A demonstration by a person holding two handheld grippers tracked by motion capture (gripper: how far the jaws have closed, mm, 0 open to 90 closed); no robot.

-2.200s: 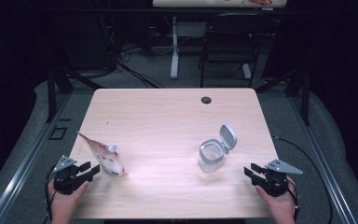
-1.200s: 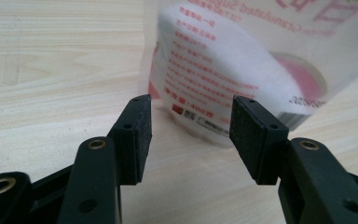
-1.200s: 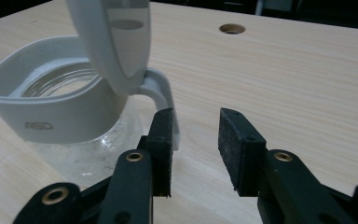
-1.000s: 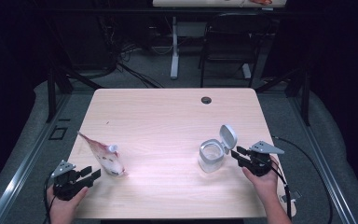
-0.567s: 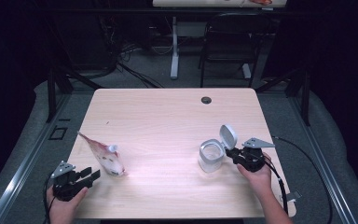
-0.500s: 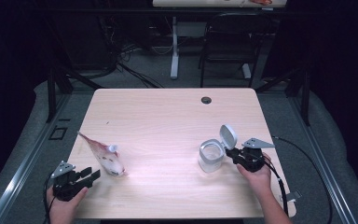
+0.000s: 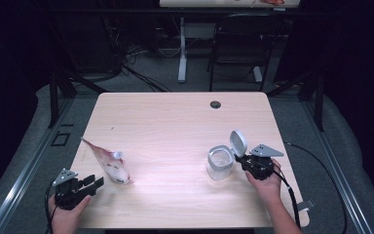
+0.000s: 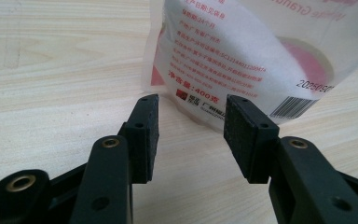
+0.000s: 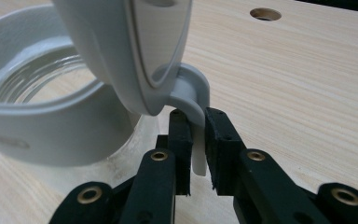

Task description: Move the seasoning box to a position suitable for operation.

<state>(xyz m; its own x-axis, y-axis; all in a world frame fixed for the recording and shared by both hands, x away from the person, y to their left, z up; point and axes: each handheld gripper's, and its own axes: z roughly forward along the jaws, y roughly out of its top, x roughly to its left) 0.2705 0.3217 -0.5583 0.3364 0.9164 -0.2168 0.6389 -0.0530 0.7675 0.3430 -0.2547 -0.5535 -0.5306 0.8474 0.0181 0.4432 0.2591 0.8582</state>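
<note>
A pale wooden rectangular table (image 7: 175, 122) is carrying everything, with a small round dark grommet hole (image 7: 215, 104) near its far edge.

Lying at the table's near left is a translucent plastic pouch printed in red, with a white screw spout (image 7: 108, 162). Its long axis is running from the far left toward the near right, and its broad bottom end is pointing at the person's left hand. In the left gripper view the pouch (image 8: 256, 56) is sitting just ahead of the pads, a little to that view's right of the centre line, and not touching them.

At the near right a clear round jar with a grey plastic collar (image 7: 220, 162) is standing upright, its oval grey flip lid (image 7: 238, 143) swung up and leaning toward the right hand. A thin grey tab under the lid's hinge (image 9: 196, 133) is hanging down on the side facing the person.

The left gripper (image 7: 90, 183) is resting on the table with its jaws spread wide and nothing between them, so a straight push forward looks enough to bring the pouch's bottom edge into the gap.

The right gripper (image 7: 241, 160) is pressing its two jaws onto that hinge tab, gripping it from the jar's right side; it is clearly the nearer hand to the jar, and judging by this hold, it is steadying the jar.
</note>
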